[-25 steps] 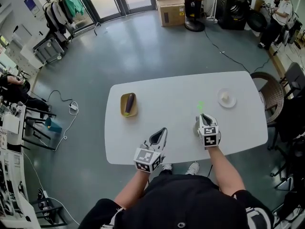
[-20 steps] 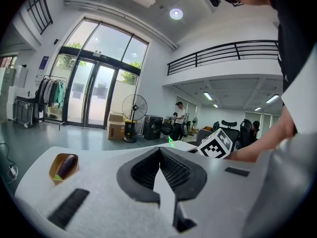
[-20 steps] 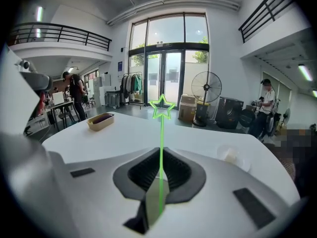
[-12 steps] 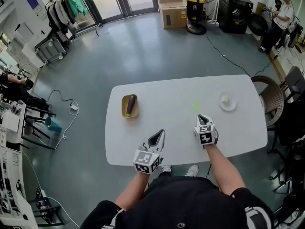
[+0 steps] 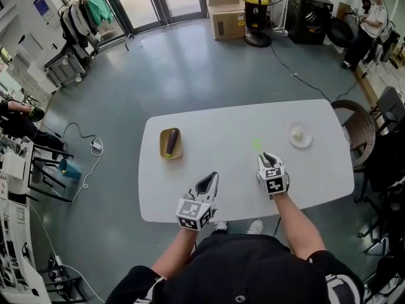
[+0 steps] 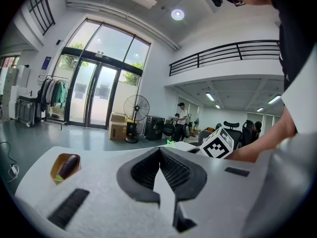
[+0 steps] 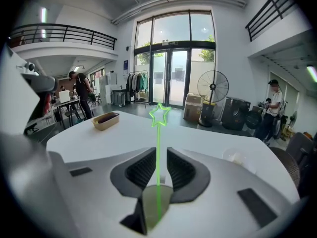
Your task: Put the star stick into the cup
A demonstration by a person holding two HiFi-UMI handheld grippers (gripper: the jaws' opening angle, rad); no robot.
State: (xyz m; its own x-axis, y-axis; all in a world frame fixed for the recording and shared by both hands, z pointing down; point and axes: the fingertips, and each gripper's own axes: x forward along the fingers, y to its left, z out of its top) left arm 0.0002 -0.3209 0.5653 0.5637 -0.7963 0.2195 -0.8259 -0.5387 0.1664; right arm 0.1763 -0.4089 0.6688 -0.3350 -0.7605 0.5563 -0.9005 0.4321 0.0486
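Right gripper [image 5: 269, 156]: clenched on the stick [image 7: 158, 143]. The right gripper view shows the thin green shaft rising upright from between the two pads, with an outlined star at its top. The head view shows only a faint green speck ahead of this gripper, left of the cup [image 5: 299, 133] and apart from it.

Left gripper [image 6: 159, 150]: clenched, with nothing between the pads; its own view shows the tips meeting. It sits farther left of the cup than the right gripper does.

Cup: stands on the table [image 5: 228, 122]. The right gripper view shows it as pale and translucent; the head view shows only a white round shape.

Tray [image 5: 162, 145]: well left of the cup, holding an eggplant [image 5: 171, 139]. Only the left gripper view shows it side-on.
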